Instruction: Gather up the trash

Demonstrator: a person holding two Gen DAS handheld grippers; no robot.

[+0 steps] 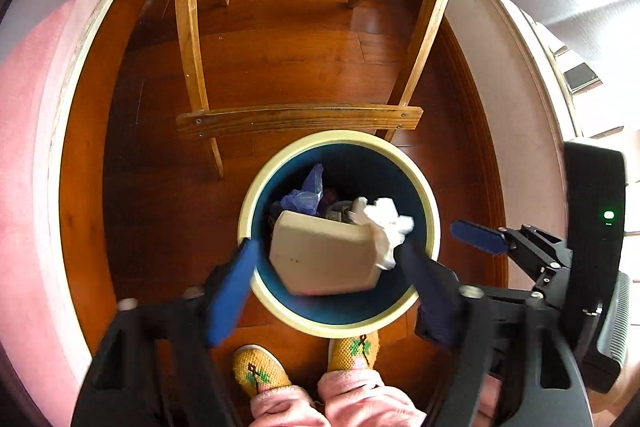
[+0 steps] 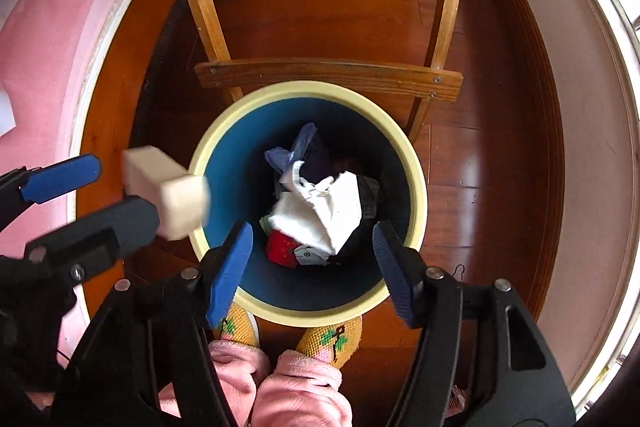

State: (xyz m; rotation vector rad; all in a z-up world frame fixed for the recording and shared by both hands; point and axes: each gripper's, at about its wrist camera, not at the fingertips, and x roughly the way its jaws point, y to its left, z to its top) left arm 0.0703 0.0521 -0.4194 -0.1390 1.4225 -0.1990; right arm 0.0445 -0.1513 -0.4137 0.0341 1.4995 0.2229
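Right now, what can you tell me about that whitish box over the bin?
The box is a plain cream carton, cardboard by its look, blurred and tilted. It sits in mid-air between the open fingers of the left gripper, apparently touching neither. Below it is the blue bin with a pale rim, already holding white paper.

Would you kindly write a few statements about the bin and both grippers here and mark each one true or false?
1. The bin is empty. False: it holds crumpled paper and a blue bag.
2. The left gripper is open. True.
3. The beige box lies on the floor. False: it is above the bin's opening, between the left gripper's fingers.
4. The right gripper is open over the bin. True.
5. Yellow slippers stand beside the bin. True.
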